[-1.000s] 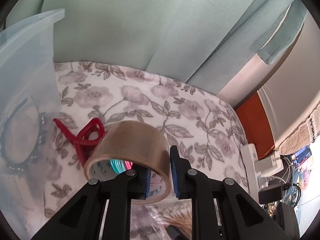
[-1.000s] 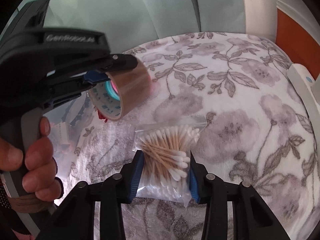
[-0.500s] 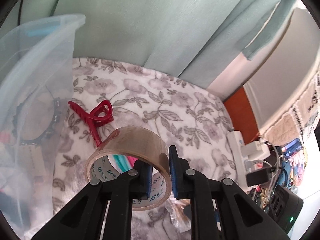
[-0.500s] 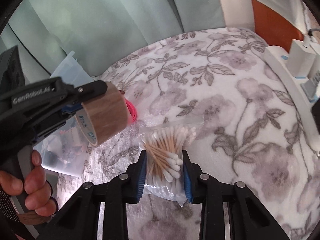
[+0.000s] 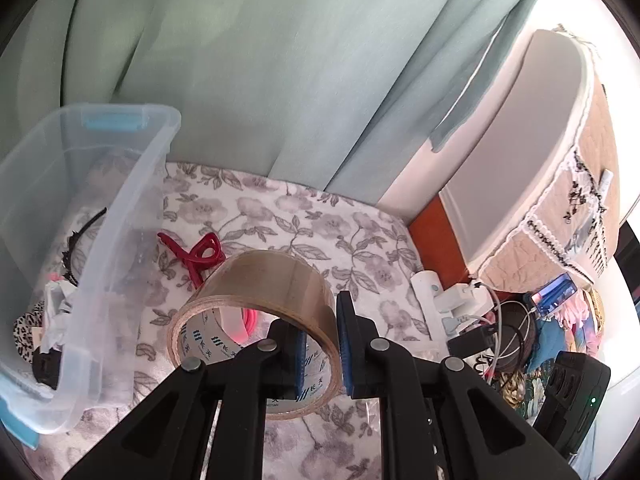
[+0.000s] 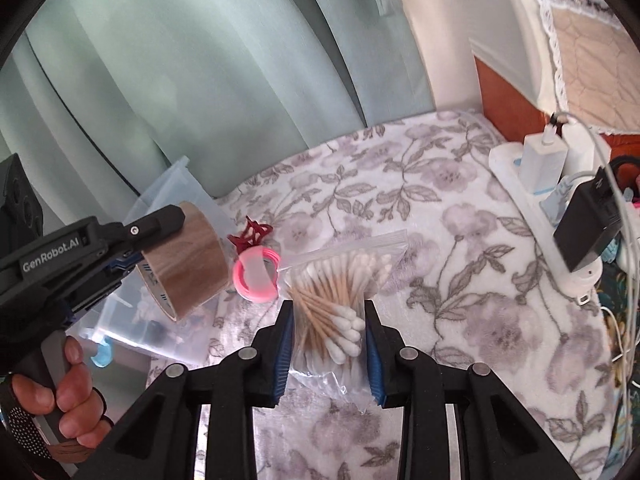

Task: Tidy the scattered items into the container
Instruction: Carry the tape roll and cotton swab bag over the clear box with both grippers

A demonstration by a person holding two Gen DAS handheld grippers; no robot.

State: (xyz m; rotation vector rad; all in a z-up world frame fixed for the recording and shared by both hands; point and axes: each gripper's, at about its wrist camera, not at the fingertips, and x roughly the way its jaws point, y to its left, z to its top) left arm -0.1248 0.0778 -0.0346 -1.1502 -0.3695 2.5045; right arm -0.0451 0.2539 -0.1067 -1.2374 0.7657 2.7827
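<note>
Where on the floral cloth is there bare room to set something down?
Bare floral cloth lies between the cotton swab bag and the power strip, and back toward the curtain. It is crowded near the clear bin: red hair clip, pink ring.

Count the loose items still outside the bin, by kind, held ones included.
Brown tape roll: 1, held by the left gripper
Bag of cotton swabs: 1, held by the right gripper
Red claw clip: 1, on the floral cloth
Pink ring: 1, on the cloth
Total: 4, all outside the clear bin
</note>
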